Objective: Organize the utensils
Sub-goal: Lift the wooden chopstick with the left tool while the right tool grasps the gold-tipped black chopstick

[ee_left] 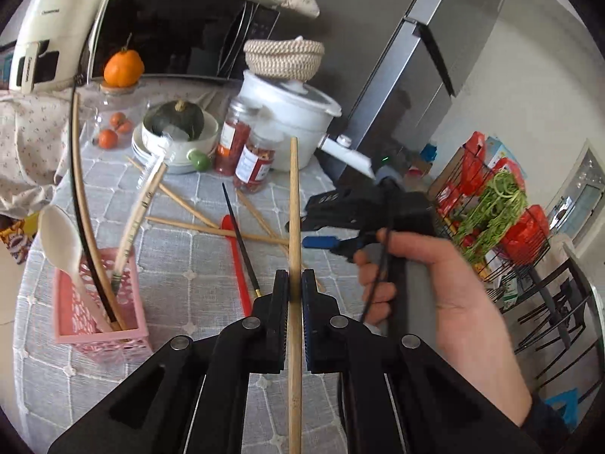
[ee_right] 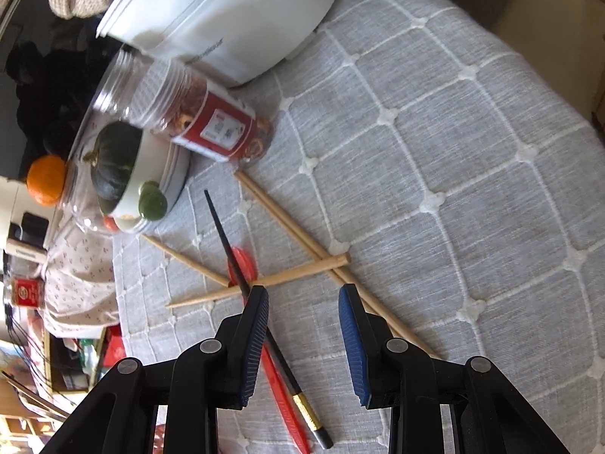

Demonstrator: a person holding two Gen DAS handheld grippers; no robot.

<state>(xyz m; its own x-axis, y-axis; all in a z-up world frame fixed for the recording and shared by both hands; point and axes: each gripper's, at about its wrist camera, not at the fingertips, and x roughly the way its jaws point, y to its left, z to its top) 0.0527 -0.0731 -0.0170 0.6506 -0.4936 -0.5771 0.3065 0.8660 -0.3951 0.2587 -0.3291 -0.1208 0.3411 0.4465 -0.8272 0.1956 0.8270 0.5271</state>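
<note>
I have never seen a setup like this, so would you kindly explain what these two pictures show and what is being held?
A person holds two hand-operated grippers, each carrying a forward-looking fisheye camera. The left camera's picture shows the left gripper shut on a pale wooden chopstick, with the person's hand holding the right tool. The right camera's picture shows the right gripper open and empty above the grey quilted tablecloth. On it lie more wooden chopsticks, a black chopstick and a red plastic spoon. A pink slotted basket already holds utensils.

Left wrist view high, angled down – right wrist view close, steeper, sharing the tablecloth point(ee_left: 211, 249) and black chopstick point(ee_right: 230, 246).
</note>
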